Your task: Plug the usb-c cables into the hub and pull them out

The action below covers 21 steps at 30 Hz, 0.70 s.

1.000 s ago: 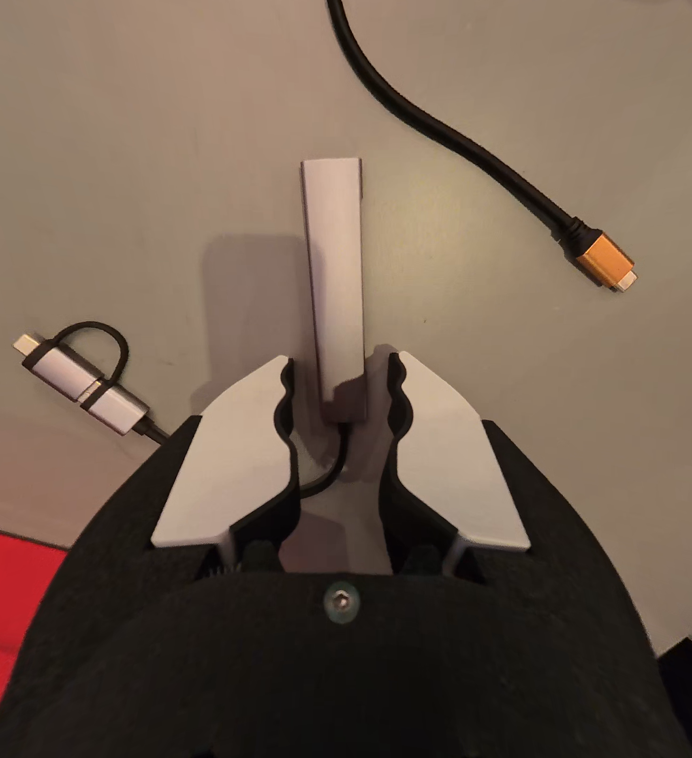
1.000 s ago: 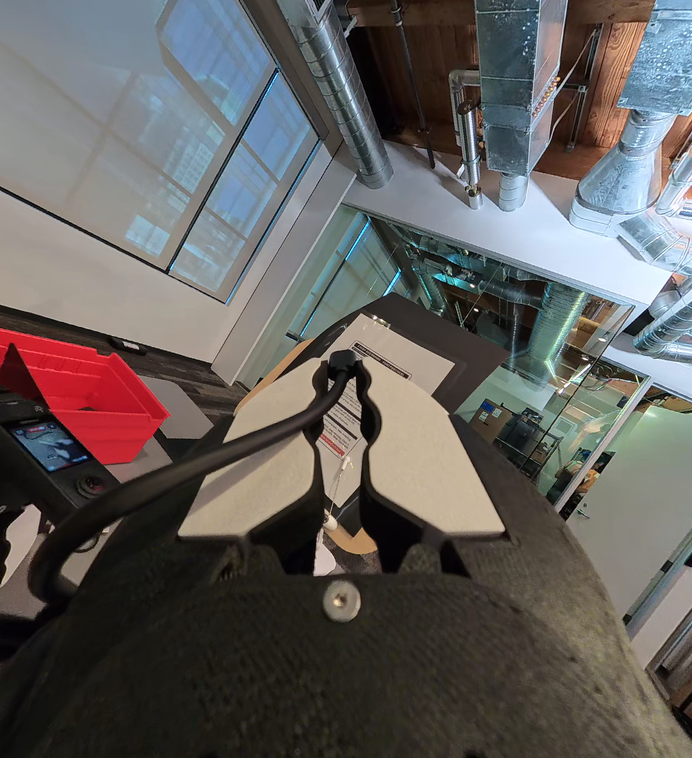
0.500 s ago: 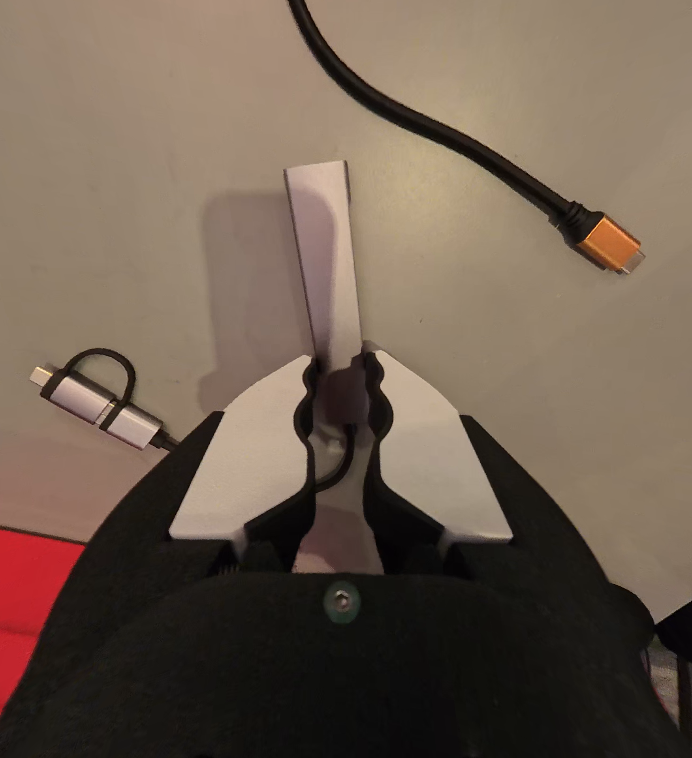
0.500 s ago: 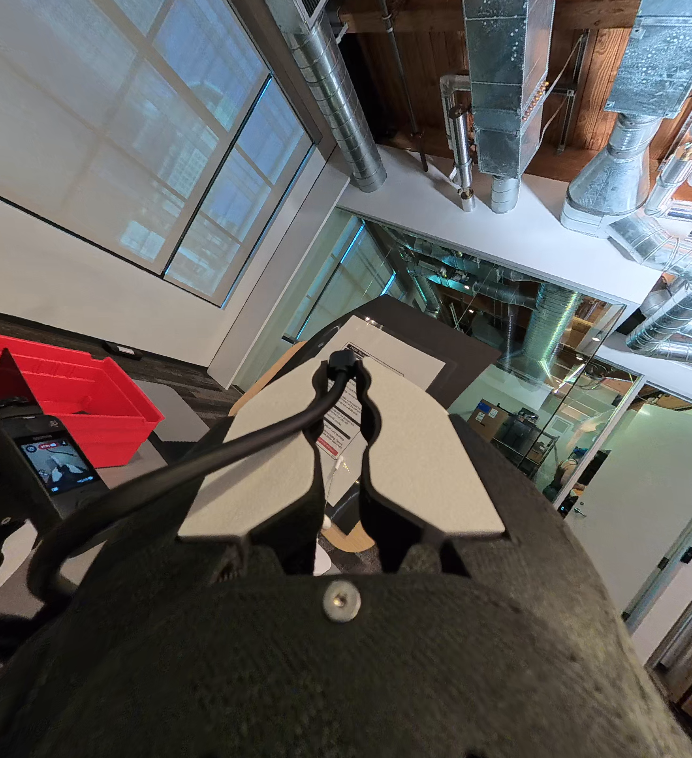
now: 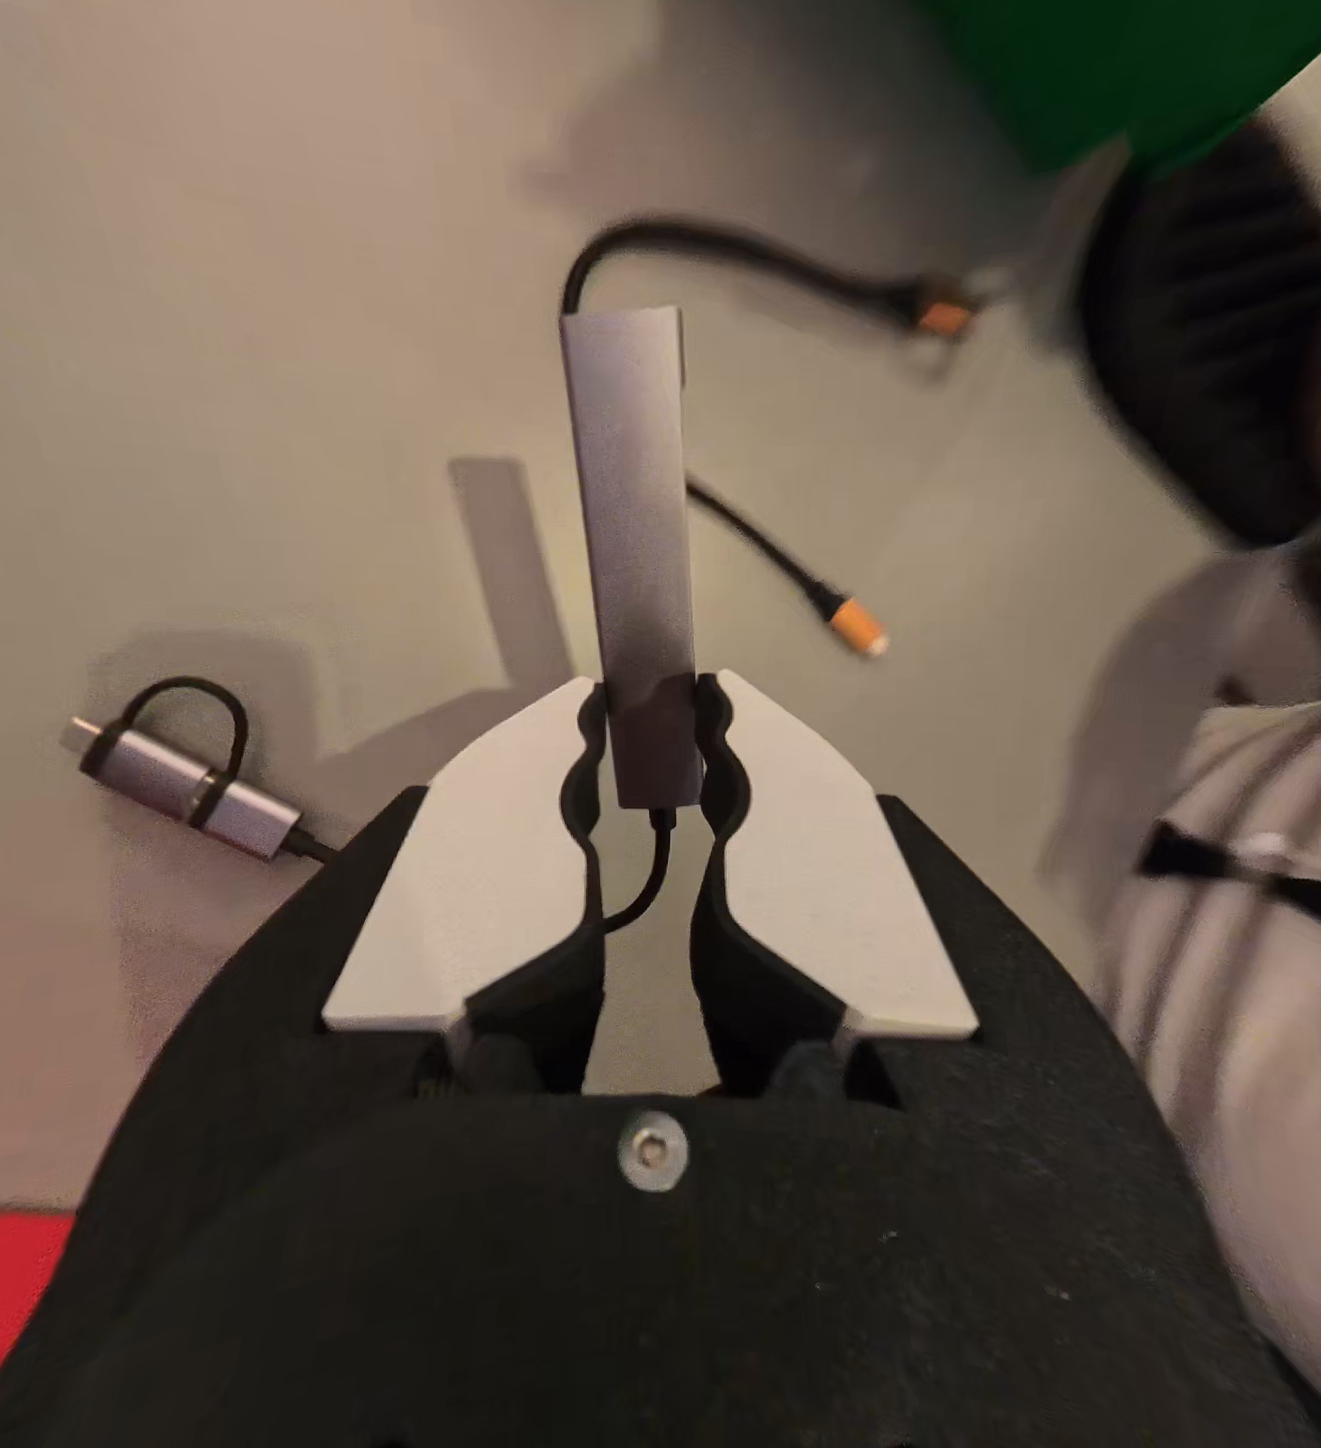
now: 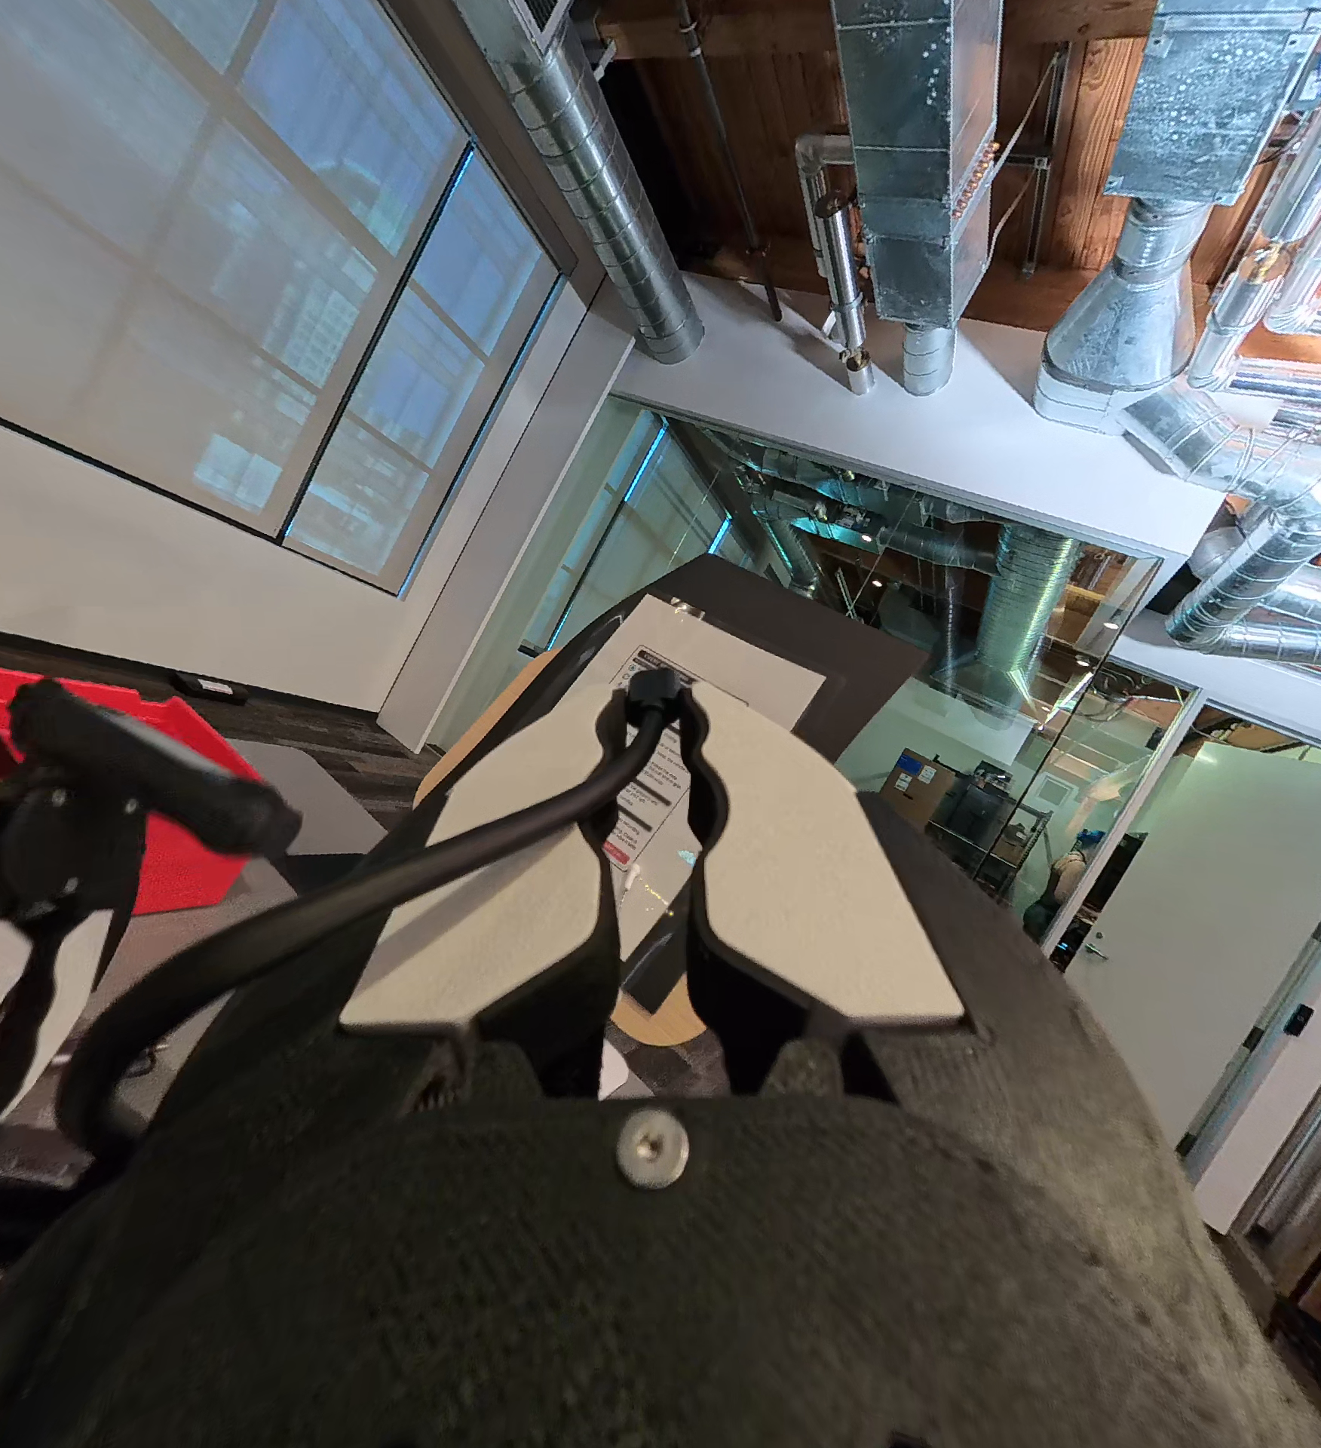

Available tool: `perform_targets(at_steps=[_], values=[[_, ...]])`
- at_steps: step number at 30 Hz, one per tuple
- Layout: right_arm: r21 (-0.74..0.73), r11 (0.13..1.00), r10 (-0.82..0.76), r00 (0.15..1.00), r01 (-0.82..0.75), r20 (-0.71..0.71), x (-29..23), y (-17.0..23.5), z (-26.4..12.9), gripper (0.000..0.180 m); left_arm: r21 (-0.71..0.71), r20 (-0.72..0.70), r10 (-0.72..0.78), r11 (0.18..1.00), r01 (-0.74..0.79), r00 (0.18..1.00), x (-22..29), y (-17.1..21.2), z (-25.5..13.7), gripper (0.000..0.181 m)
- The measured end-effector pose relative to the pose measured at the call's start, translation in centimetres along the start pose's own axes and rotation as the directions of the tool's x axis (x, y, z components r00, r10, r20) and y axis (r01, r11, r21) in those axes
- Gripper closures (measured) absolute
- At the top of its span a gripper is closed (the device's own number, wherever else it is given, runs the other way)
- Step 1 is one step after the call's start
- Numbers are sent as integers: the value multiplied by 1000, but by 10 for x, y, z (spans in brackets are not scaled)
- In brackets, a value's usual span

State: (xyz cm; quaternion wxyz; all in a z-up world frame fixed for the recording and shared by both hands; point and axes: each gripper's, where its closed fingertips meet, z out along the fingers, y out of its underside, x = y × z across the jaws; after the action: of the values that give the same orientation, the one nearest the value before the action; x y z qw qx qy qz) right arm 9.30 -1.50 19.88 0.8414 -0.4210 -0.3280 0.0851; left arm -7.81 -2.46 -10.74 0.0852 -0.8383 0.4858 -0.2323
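Observation:
In the left wrist view my left gripper (image 5: pixel 651 689) is shut on the near end of the silver hub (image 5: pixel 626 501), which it holds tilted above the grey table (image 5: pixel 250 313). The hub's own thin lead ends in a grey plug (image 5: pixel 179 776) lying at the left. A black cable with an orange plug (image 5: pixel 857 623) lies on the table right of the hub. A second orange plug (image 5: pixel 943 313) lies farther back, blurred. In the right wrist view my right gripper (image 6: pixel 653 697) points up at the ceiling, shut on the end of a black cable (image 6: pixel 485 838). Its plug tip is hidden.
A person in a light sleeve (image 5: pixel 1229 979) is close at the right of the table. A green shape (image 5: pixel 1112 70) fills the top right corner. A red bin (image 6: pixel 195 830) stands at the left, with the left gripper (image 6: pixel 38 823) in front of it. Left tips to right tips: about 35 centimeters.
My left gripper closed on the hub and lifted it off the table. The view is blurred by the motion. My right gripper still grips the black cable in the same pose.

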Motion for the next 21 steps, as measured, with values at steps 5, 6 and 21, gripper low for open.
perform_targets(at_steps=[5, 6, 21], values=[[1, 999, -42, 999, 43, -3, -15, 2, 11, 166, 383, -298, 7, 917, 113, 954, 35, -46, -56, 159], [12, 998, -58, 998, 58, -19, -19, 0, 14, 166, 466, -355, 29, 872, 150, 934, 41, -56, -71, 159], [-32, 865, -478, 803, 501, -356, -79, -5, 34, 166, 793, -555, 490, 556, 249, 672, 124, -122, -166, 160]])
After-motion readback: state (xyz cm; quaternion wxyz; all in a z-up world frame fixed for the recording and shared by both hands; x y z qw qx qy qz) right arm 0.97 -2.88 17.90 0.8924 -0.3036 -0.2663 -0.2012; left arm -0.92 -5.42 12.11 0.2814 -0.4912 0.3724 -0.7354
